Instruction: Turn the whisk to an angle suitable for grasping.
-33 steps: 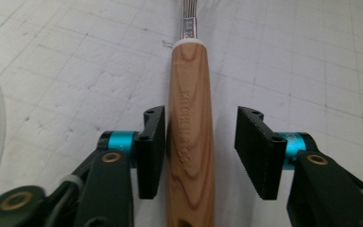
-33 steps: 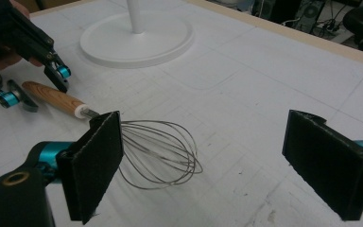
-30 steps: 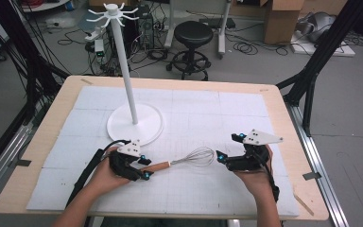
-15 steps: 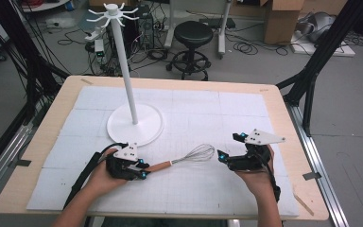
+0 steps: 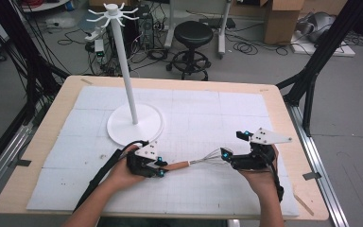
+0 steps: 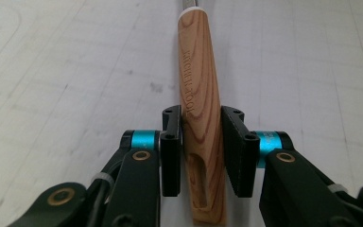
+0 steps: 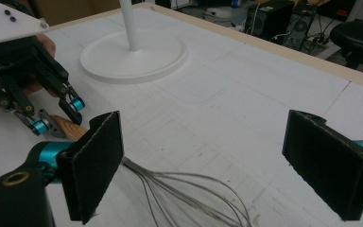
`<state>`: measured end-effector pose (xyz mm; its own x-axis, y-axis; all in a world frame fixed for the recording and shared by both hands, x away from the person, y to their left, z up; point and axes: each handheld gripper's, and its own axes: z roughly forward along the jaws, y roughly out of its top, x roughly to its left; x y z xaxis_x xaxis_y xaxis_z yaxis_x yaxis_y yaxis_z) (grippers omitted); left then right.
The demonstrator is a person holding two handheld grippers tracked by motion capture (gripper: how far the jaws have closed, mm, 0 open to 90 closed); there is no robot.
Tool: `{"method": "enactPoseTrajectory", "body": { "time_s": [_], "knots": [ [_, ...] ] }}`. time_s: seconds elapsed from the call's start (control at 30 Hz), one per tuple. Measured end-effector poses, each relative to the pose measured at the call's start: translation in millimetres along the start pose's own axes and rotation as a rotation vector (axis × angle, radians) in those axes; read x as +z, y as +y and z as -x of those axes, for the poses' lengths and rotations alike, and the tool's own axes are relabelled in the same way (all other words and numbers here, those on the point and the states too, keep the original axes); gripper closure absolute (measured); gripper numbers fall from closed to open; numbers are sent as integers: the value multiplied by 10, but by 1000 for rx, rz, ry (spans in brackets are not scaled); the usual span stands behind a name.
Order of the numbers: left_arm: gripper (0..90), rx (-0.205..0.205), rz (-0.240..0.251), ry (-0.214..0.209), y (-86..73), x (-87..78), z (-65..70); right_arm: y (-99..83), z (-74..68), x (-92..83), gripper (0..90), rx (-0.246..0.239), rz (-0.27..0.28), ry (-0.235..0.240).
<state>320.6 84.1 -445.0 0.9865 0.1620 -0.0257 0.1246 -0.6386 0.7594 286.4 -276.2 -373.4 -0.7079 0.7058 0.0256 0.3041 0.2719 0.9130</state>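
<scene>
Since the earlier frames, the whisk (image 5: 196, 162) has been dragged a bit toward the left along w/ the left gripper (image 5: 163, 166); L jaws have just been closing, w/ the wooden handle (image 6: 201, 109) between them. R hand has barely shifted.

Left to right in the high view: a white hook stand (image 5: 134, 124) is set on the white gridded mat (image 5: 208, 109), round base at mat's left-centre, pole upright, hooks on top. Just in front of the base, the left gripper is held in the person's L hand, cable trailing back along the forearm. Its jaws are pinched on the whisk handle from both sides, as seen in the left gripper view: pads pressed flat on the wood near the slotted end, engraved lettering running up the handle, metal collar at far end.

Whisk is laid nearly level at mat front-centre, handle to the left, wire loops (image 7: 189, 194) to the right. Whether it touches the mat can't be told.

Right gripper (image 5: 232, 160) is held at the wire end; jaws spread wide, pads (image 7: 94, 165) well apart, wire loops lying between them, untouched by either pad. Grey plate seen on top of it.
</scene>
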Motion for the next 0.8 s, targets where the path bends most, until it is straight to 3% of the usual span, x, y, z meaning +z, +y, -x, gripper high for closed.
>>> {"method": "enactPoseTrajectory", "body": {
  "time_s": [0.2,0.4,0.47,0.63,0.8],
  "knots": [
    [706,17,-32,-17,179,163,-14,-5,19,-7,119,6,2,1],
    [698,13,-33,-11,242,224,-8,14,2,44,119,1,-3,12],
    [559,-22,-27,9,237,203,-14,9,-2,50,119,3,-7,14],
    [466,-68,43,32,206,-5,-43,1,10,52,119,3,-9,11],
    [385,-156,122,52,58,-362,-104,6,5,42,119,1,-4,14]
  ]
}}
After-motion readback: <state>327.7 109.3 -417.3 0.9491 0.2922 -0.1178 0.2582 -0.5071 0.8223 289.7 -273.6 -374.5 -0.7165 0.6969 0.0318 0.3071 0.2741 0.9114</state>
